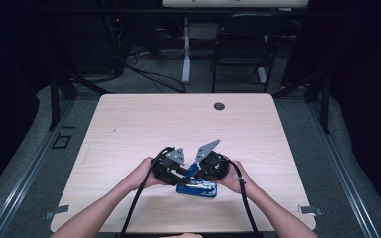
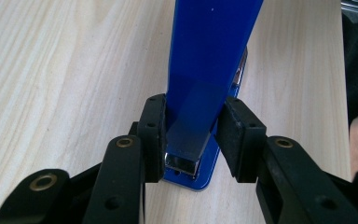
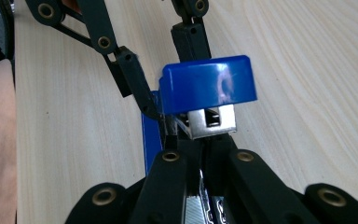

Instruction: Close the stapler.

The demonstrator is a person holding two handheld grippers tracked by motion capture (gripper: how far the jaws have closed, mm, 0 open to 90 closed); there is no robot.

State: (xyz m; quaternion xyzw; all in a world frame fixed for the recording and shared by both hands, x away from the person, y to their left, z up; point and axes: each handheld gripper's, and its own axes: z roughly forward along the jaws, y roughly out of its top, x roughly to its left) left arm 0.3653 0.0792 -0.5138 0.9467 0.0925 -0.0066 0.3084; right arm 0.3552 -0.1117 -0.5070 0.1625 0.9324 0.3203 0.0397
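On the near half of the pale wooden table (image 1: 129,124), a little right of its middle, a glossy blue plastic stapler with a bright metal magazine (image 1: 197,189) is lying with its flat base on the wood, and both hands are working on it from either side. At the left in the high view, the person's left hand (image 1: 141,174) is gripping the black left gripper (image 1: 177,171), which is reaching in toward the stapler's rear end with its cable trailing back toward the table's near edge. In the left gripper view its two padded fingers (image 2: 151,135) are pressing against the two sides of the blue arm near the hinge, so the jaws are clamped on the stapler, with the blue top cover rising away from the camera and the metal channel showing just under it. To the right, the right hand (image 1: 235,178) is holding the black right gripper (image 1: 193,174), which is meeting the stapler from the opposite side, its grey plate tilting upward. In the right gripper view its jaws are lying close together, closed on the silver magazine rail, while the blue cover's front end is standing lifted above the metal nose and the left gripper's fingers are showing beyond it.
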